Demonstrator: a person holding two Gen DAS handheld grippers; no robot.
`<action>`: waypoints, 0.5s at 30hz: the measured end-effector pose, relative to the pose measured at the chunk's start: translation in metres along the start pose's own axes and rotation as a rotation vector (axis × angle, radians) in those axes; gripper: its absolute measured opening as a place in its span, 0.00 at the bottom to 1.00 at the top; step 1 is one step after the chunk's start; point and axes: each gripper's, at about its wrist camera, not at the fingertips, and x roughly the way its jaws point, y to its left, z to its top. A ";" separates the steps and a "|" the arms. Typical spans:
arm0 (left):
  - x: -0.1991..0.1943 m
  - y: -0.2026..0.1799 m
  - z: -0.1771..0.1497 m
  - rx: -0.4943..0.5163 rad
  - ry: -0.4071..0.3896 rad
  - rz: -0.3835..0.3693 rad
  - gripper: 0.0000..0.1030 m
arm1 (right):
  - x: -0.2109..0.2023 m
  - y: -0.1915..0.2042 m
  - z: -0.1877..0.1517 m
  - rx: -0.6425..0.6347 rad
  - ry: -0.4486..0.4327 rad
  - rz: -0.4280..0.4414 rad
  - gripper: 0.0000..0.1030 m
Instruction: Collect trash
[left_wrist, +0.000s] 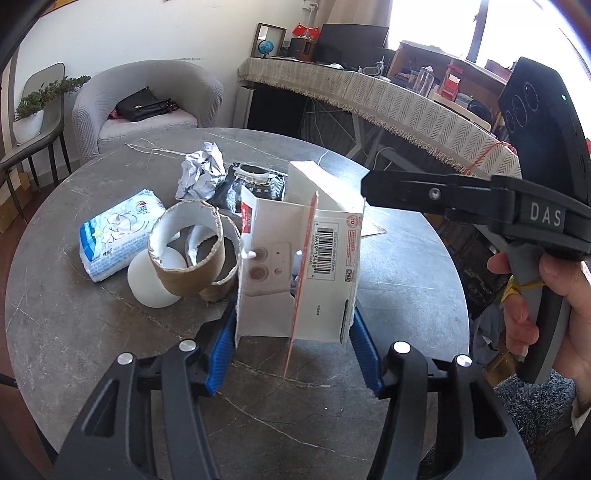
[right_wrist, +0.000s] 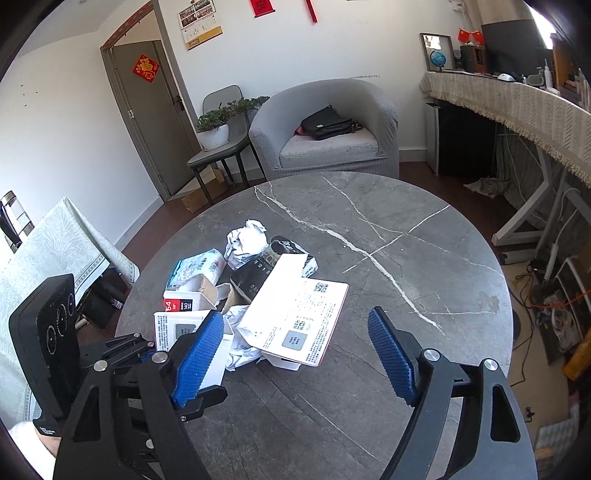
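Early stage: trash pile w/ torn brown cardboard tube (left_wrist: 192, 254) at 9 o'clock uncollected on round grey marble bench (left_wrist: 92, 325). Left hand-held gripper (left_wrist: 293, 332) clamps white barcode carton (left_wrist: 295, 273); right hand-held gripper (right_wrist: 295, 354) wide, empty.

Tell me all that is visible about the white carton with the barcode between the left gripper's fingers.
The white carton is thin cardboard, opened, with torn flaps up. It carries a barcode, red print, a red tear strip and a picture of a white device. It stands upright on the grey marble table, against the cardboard rolls. The left gripper has its blue pads against both sides.
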 end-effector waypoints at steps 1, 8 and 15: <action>-0.001 0.000 0.000 0.000 0.001 -0.002 0.57 | 0.002 0.001 0.000 0.011 0.000 -0.002 0.79; -0.008 0.002 -0.007 0.009 0.009 -0.017 0.55 | 0.023 -0.008 0.003 0.128 0.034 0.005 0.79; -0.015 0.006 -0.009 -0.003 0.003 -0.046 0.51 | 0.040 -0.011 0.008 0.201 0.058 0.013 0.79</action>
